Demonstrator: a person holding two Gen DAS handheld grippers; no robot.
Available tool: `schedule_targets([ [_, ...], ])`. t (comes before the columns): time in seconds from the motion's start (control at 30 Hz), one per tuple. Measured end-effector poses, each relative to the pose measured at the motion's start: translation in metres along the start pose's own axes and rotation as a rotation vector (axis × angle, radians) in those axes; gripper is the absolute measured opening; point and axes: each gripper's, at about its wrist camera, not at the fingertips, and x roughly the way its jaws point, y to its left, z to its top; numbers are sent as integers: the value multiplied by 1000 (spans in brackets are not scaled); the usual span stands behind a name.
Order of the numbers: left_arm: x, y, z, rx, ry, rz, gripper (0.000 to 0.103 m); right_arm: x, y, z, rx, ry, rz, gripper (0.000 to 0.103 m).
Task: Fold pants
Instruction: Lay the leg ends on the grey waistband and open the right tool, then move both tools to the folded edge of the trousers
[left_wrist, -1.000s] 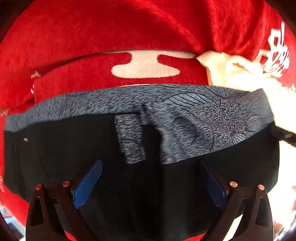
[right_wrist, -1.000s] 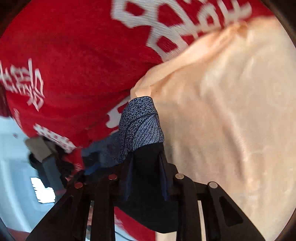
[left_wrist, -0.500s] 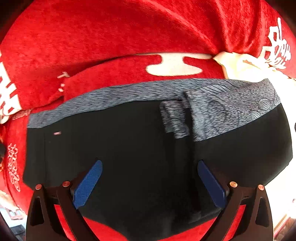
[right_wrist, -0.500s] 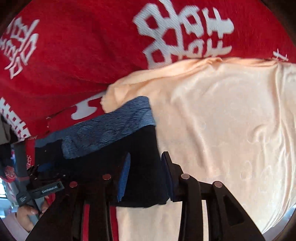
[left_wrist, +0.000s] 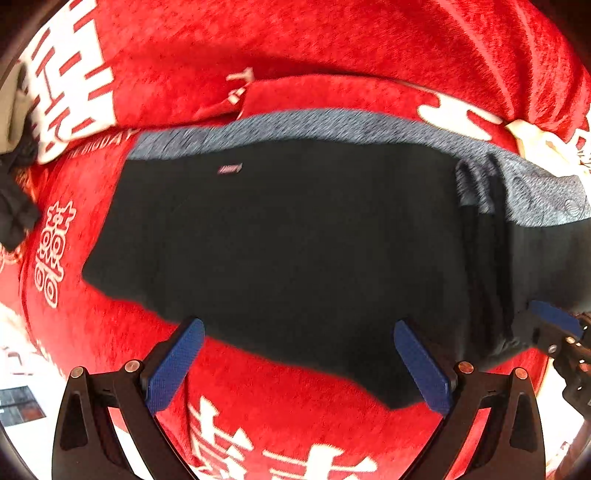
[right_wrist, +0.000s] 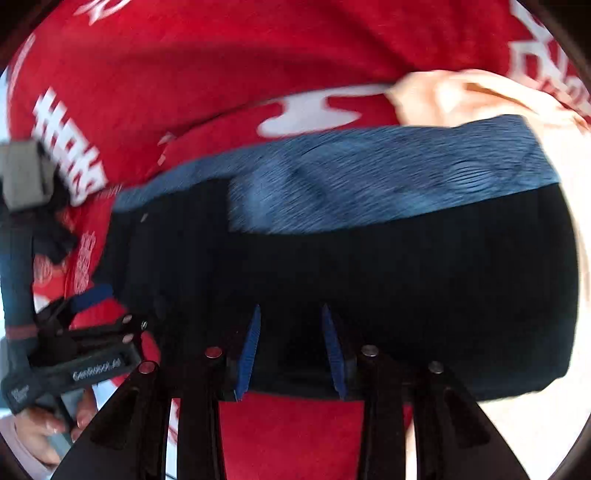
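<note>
The black pants (left_wrist: 288, 236) with a grey patterned waistband (left_wrist: 332, 125) lie folded flat on the red cloth (left_wrist: 258, 40); they also show in the right wrist view (right_wrist: 406, 280). My left gripper (left_wrist: 299, 354) is wide open and empty, its blue pads (left_wrist: 177, 362) straddling the near edge of the pants. My right gripper (right_wrist: 291, 350) has its jaws narrowly apart with the black fabric's near edge between them; it also shows at the right edge of the left wrist view (left_wrist: 554, 325). The left gripper shows in the right wrist view (right_wrist: 92, 332).
A cream garment (right_wrist: 461, 96) lies at the far right, partly under the waistband. The red cloth carries white printed characters (left_wrist: 66, 81). A dark object (left_wrist: 14, 214) sits at the left edge. A hand (right_wrist: 44, 424) holds the left gripper.
Both grippers have pulled back toward the near edge. The pants now lie flatter and spread wider. The right gripper's jaws have opened wider around the fabric edge.
</note>
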Motion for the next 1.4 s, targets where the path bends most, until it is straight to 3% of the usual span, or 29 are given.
schedule_targets([
  [0.27,4,14,-10,-39,29,-5,103,-3,18,-2,-45,43,-28,38],
  [0.77,10,61,-15,-99,31,-64,103,-11,49,-47,-36,162,-80,39],
  [0.87,13,71,-17,-117,32,-76,103,-9,58,-54,-47,184,-88,48],
  [1.0,19,85,-21,-150,43,-90,103,-5,72,-60,-78,212,-101,51],
  [1.07,22,93,-23,-170,50,-96,103,-1,77,-62,-89,227,-107,61],
  [1.23,32,118,-26,-234,73,-115,103,10,89,-64,-111,261,-142,72],
  [1.4,41,138,-23,-271,79,-109,103,19,99,-60,-128,271,-157,73],
])
